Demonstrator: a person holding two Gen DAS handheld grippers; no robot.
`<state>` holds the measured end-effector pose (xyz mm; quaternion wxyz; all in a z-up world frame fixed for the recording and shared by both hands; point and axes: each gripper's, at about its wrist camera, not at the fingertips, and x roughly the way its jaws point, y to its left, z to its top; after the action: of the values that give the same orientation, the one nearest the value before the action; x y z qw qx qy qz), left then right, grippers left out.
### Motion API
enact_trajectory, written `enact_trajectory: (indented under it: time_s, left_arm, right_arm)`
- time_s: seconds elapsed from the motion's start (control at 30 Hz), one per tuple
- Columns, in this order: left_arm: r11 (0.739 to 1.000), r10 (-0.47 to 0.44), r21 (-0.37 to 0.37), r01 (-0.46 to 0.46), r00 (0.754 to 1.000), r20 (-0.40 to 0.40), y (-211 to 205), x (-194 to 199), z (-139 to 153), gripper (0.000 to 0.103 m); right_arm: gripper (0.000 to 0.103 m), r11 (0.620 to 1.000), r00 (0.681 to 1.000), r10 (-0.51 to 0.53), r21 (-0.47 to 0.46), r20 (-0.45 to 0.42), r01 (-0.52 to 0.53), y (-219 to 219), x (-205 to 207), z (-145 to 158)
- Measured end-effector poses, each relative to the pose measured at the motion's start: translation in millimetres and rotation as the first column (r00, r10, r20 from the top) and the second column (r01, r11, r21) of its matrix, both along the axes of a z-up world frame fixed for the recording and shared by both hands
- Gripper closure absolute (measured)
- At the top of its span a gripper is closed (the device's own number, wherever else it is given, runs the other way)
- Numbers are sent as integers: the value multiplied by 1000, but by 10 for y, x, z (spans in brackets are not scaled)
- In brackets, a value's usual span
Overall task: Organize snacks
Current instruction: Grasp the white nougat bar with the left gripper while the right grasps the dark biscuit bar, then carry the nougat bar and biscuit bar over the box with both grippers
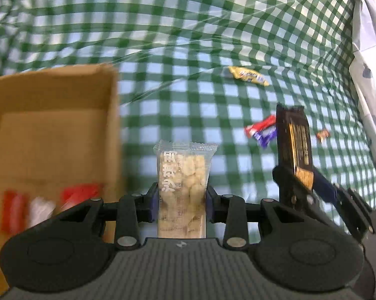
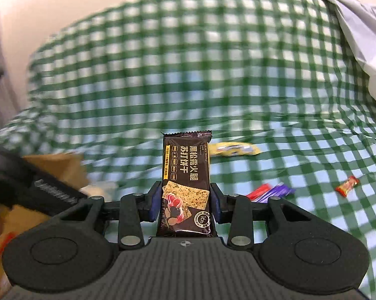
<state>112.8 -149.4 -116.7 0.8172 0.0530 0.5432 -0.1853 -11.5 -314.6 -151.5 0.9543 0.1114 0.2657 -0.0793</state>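
My left gripper [image 1: 183, 200] is shut on a clear pack of pale puffed snack [image 1: 184, 187], held upright just right of an open cardboard box [image 1: 55, 125]. The box holds red and white wrapped snacks [image 1: 40, 207]. My right gripper [image 2: 185, 202] is shut on a dark brown cracker pack [image 2: 186, 182], held upright above the cloth. That gripper and its cracker pack also show in the left wrist view [image 1: 294, 147] at the right. The box shows blurred at the left of the right wrist view [image 2: 60, 165].
A green checked cloth [image 1: 188, 37] covers the table. On it lie a yellow wrapper [image 1: 248, 75], a red and purple wrapper [image 1: 261, 130] and a small orange candy [image 1: 322, 134]. A white plastic bag [image 1: 370, 50] stands at the right edge.
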Motion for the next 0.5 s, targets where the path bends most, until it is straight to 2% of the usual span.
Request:
enact_trajectory:
  time_s: [0.13,0.2,0.33,0.5]
  left_arm:
    - [998,23,55,-26,999,48,488,-349,192,63]
    - [996,45,70,-51,996,76,733,-522,289,63]
    - [993,90,71,-98,989,114,1164,-802,456,63]
    - [988,122,73,-137,977,173,1617,-1200,642,63]
  right_arm:
    - [62,998,999,24,63,-24,-23,426,-399,130]
    - [62,998,999,37,56,-30,-36,615,-548,208]
    - [62,997,996,71,41,-45,-69,1005,-779,340]
    - [62,991,990,117,69,-73,-112,1403,-1016,482]
